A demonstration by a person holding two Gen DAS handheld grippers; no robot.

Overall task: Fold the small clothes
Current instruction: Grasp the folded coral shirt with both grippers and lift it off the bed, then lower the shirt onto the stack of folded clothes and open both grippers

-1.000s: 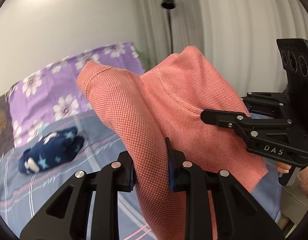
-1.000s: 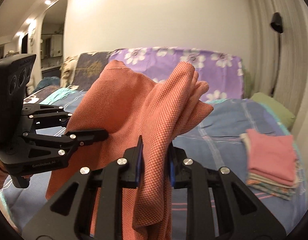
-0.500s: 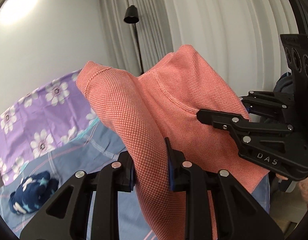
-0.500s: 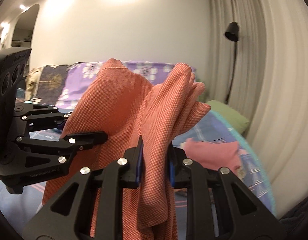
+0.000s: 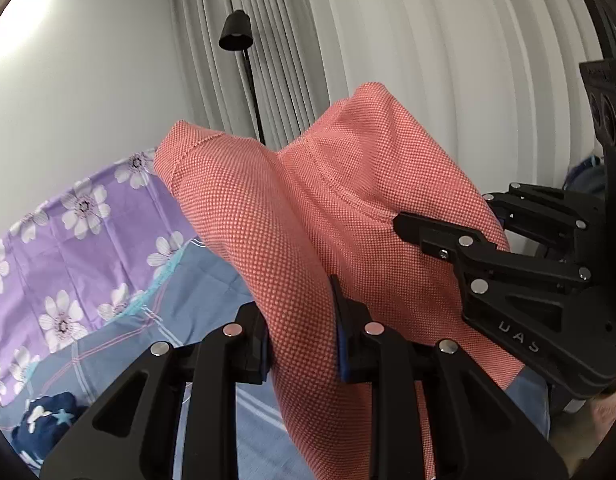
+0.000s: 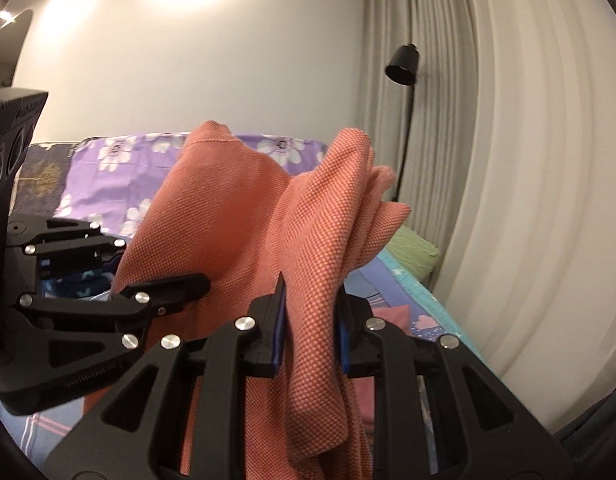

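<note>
Black floor lamp [image 5: 236,36] stands against pale pleated curtains [image 5: 427,60]. A dark blue star-print bundle [image 5: 48,420] lies on the blue plaid bed sheet [image 5: 196,292]. The other gripper's body shows partly legible lettering, "DAS". The coral waffle-knit garment [image 5: 327,216] is held aloft above the bed, clamped by left gripper [image 5: 302,340] and right gripper [image 6: 312,322], blocking the middle view.

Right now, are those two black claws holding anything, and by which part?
Both hold one coral knit garment: the left tool and the right tool each pinch a bunched fold of it.
</note>
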